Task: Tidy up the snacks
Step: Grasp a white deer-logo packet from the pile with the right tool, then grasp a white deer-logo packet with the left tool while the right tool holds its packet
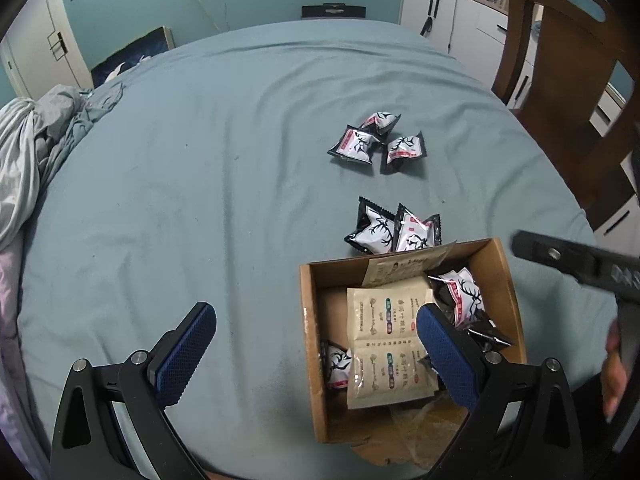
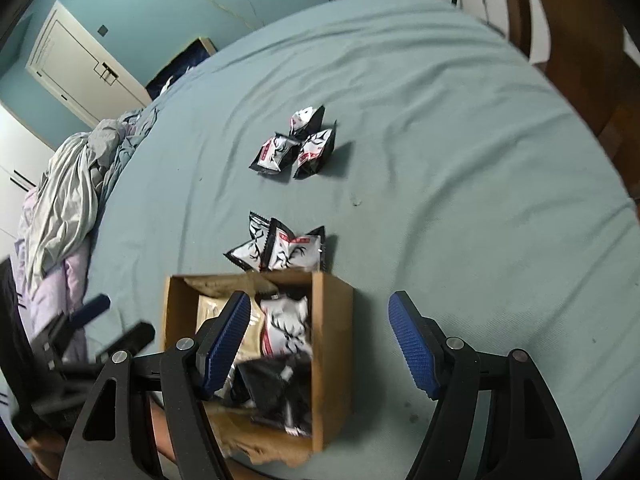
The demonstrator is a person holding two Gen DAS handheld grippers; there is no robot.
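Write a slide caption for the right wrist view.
Open right hand-held gripper above a cardboard box of snacks; five packets remain on the bed.

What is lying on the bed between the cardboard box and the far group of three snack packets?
Two snack packets lie just beyond the cardboard box; then bare bedsheet up to the three packets. Both wrist views show this.

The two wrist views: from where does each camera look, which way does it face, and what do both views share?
Left wrist view: sits on the left gripper, facing down over the bed at the cardboard box; its own blue-padded fingers show, open, also the right gripper and a hand.
Right wrist view: sits on the right gripper, tilted, above the box; its fingers are open, the left gripper shows beside it.
Shared: box, bed, five loose snack packets.
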